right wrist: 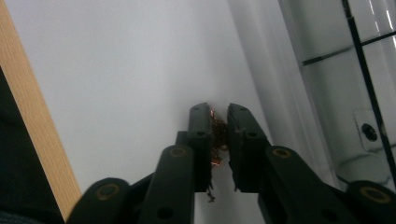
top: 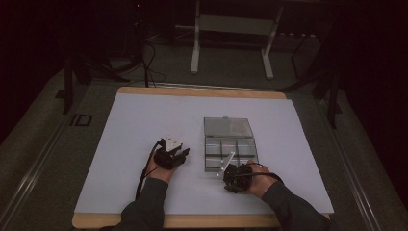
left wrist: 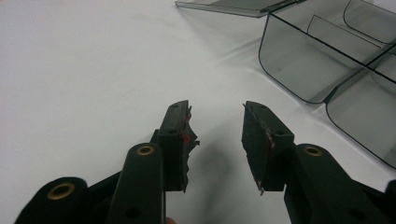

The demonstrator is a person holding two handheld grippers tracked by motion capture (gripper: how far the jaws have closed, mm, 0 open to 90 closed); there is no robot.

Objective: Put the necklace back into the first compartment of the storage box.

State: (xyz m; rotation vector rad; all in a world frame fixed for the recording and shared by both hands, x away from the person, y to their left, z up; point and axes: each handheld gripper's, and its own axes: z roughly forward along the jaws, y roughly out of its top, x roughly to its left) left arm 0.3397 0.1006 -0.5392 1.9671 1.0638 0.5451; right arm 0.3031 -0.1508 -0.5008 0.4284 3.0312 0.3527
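Your right gripper (right wrist: 218,122) sat nearly closed beside the clear box (top: 230,144), nothing visibly gripped; your left gripper (left wrist: 215,122) stood open and empty.

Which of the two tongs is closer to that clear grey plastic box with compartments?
The right. The right tongs sit at the near edge of the clear grey plastic compartment box; the left tongs rest on the white mat off to its left, apart.

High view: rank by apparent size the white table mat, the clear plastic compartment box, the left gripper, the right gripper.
1. White table mat, by far the largest.
2. Clear plastic compartment box, lid open flat.
3. Left gripper and right gripper: they look alike in size, so no ranking between them.
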